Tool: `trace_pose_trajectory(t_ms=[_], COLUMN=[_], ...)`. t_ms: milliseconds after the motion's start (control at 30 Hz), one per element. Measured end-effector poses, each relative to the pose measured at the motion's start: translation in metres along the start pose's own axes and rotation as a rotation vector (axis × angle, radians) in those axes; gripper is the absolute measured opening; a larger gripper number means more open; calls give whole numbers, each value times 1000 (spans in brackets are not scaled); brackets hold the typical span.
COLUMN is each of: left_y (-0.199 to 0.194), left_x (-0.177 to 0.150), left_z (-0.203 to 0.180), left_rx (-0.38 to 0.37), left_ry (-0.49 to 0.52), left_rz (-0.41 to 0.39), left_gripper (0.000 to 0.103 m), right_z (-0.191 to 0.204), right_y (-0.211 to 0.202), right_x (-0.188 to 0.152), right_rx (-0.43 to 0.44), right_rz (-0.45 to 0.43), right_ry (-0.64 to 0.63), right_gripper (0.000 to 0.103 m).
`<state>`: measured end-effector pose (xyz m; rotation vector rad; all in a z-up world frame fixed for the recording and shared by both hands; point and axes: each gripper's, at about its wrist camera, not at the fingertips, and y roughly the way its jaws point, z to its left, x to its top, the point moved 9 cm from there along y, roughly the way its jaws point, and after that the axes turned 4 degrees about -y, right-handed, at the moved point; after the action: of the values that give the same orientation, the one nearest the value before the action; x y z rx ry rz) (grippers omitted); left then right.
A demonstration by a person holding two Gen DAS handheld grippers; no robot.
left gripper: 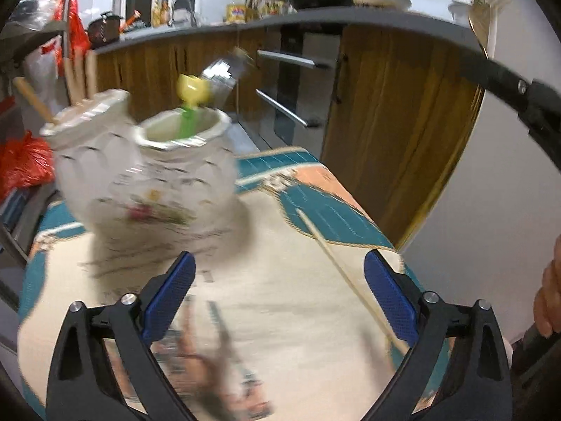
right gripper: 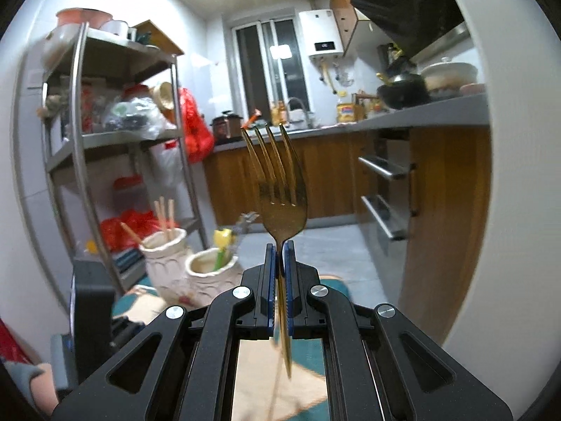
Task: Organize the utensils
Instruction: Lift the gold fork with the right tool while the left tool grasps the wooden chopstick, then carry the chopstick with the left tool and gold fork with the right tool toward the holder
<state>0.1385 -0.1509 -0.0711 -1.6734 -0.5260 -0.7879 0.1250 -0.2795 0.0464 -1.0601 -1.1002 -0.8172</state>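
The right gripper (right gripper: 279,258) is clamped on the neck of a gold fork (right gripper: 280,193), held upright with its 4 tines pointing toward the upper middle of the right wrist view, well above the table. The left gripper (left gripper: 278,287) stands wide with nothing between its blue pads (left gripper: 168,294), low over the patterned tablecloth (left gripper: 280,315). At the left of the left wrist view stand 2 white ceramic jars touching side by side: the rear jar (left gripper: 87,147) already holds several wooden chopsticks (left gripper: 80,73), and the front jar (left gripper: 186,172) holds a green-handled utensil with a yellow top (left gripper: 191,94) and something silvery that is too blurred to name. So part of the sorting looks done. What is left, as far as can be seen, is the fork, which by judgement belongs in the front jar with the other non-wooden pieces, and 1 loose chopstick (left gripper: 336,263) lying on the cloth at lower right of the left wrist view, passing just inside the right pad. That stick probably belongs with the others in the rear jar.
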Motion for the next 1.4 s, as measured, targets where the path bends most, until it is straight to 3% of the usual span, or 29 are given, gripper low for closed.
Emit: trace_pose_trajectory(t_ms=[133, 233, 300, 367, 467, 500, 600, 1000, 1233, 1333, 1400], left_y=[20, 33, 42, 46, 44, 44, 41, -6, -14, -10, -9], left_x=[-12, -21, -26, -30, -29, -29, -29, -39, -55, -58, -57], left_z=[-24, -42, -50, -53, -52, -51, -44, 9, 41, 41, 38], left_rx=[8, 14, 31, 47, 58, 45, 15, -50, -49, -56, -59], left_ry=[7, 31, 64, 83, 105, 112, 105, 207, 190, 171, 168], left_rz=[57, 98, 128, 139, 139, 147, 162, 221, 292, 295, 281], left_gripper=[83, 73, 59, 51, 20, 14, 9, 6, 6, 12, 30], right_z=[-21, -32, -37, -38, -37, -37, -35, -16, -4, 3, 7], right_y=[-2, -3, -5, -7, -9, -9, -10, -7, -3, -1, 1], right_x=[-6, -10, -11, -12, -13, -13, -14, -17, -19, -21, -22], right_rx=[-31, -30, -29, -24, -17, -15, -1, 53, 79, 86, 87], right_rz=[5, 9, 6, 4, 1, 1, 2, 11, 21, 26, 32], right_ry=[24, 49, 61, 64, 65, 67, 75, 55, 41, 29, 21], right_gripper=[6, 6, 6, 6, 6, 6, 6, 6, 6, 6, 6])
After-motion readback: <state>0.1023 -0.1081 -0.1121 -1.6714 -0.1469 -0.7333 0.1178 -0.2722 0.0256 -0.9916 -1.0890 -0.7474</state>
